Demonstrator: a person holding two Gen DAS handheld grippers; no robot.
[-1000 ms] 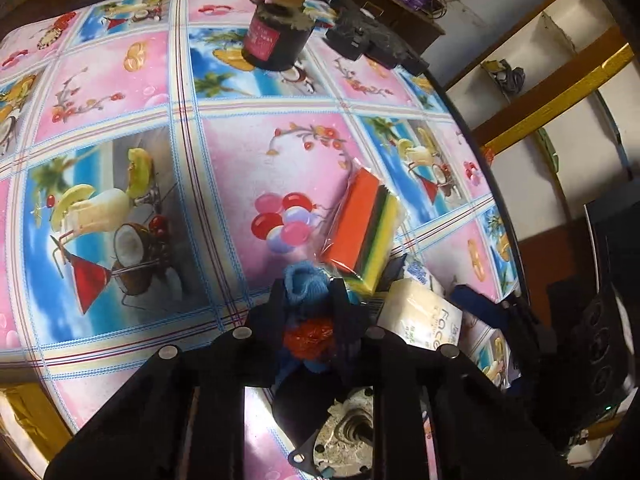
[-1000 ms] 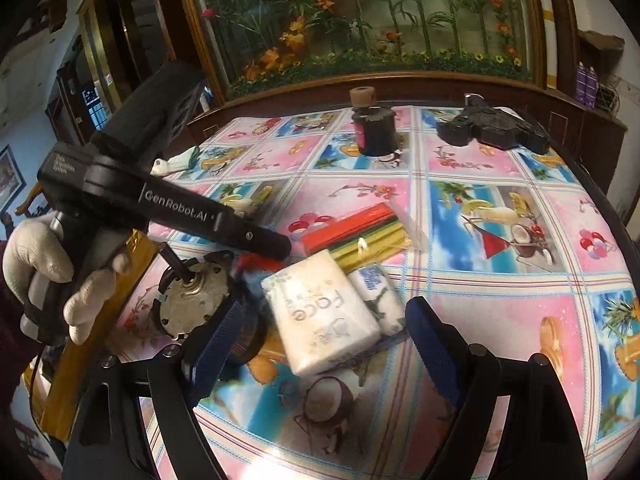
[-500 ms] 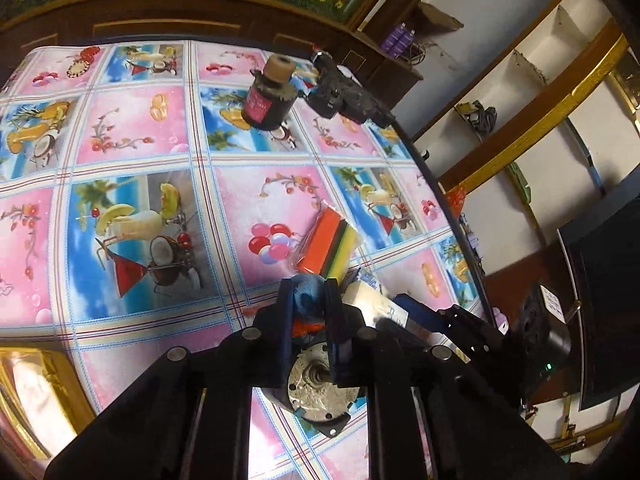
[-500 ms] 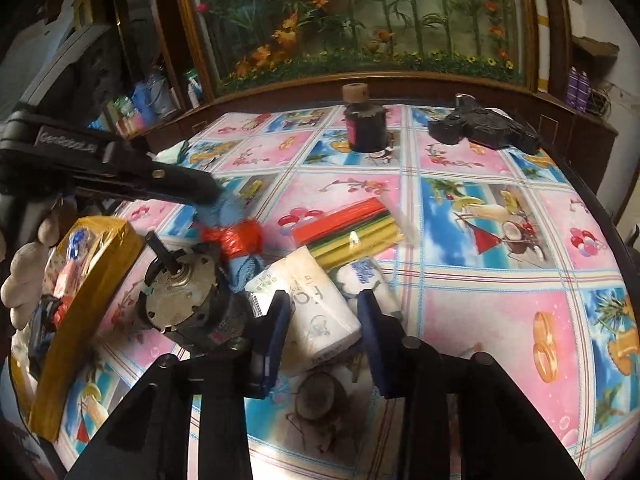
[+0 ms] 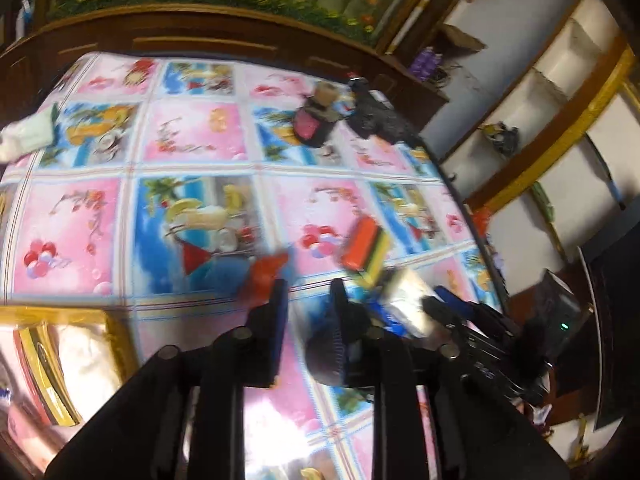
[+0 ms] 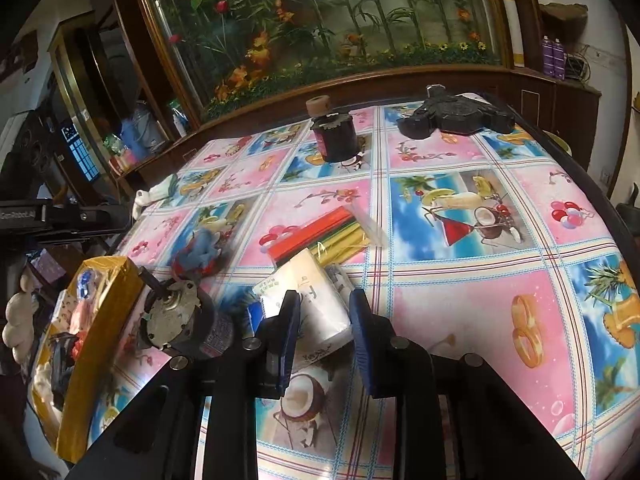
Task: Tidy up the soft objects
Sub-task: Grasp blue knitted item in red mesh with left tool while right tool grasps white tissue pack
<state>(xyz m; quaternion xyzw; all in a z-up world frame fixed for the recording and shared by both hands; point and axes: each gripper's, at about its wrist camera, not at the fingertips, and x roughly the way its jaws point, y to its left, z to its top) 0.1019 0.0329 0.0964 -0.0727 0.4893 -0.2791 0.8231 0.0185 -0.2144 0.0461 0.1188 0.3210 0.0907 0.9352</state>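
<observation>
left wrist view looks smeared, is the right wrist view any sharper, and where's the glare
Left wrist view: motion-blurred throughout, glare washing out the tablecloth between the fingers. Right wrist view: much sharper, tissue pack crisp, only the blue and red soft toy smeared; both bend edges, fisheye.

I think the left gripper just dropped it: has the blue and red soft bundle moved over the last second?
Yes. The blue and red bundle has left the left gripper, whose jaws are opening, and now lies on the tablecloth beyond the motor.
</observation>
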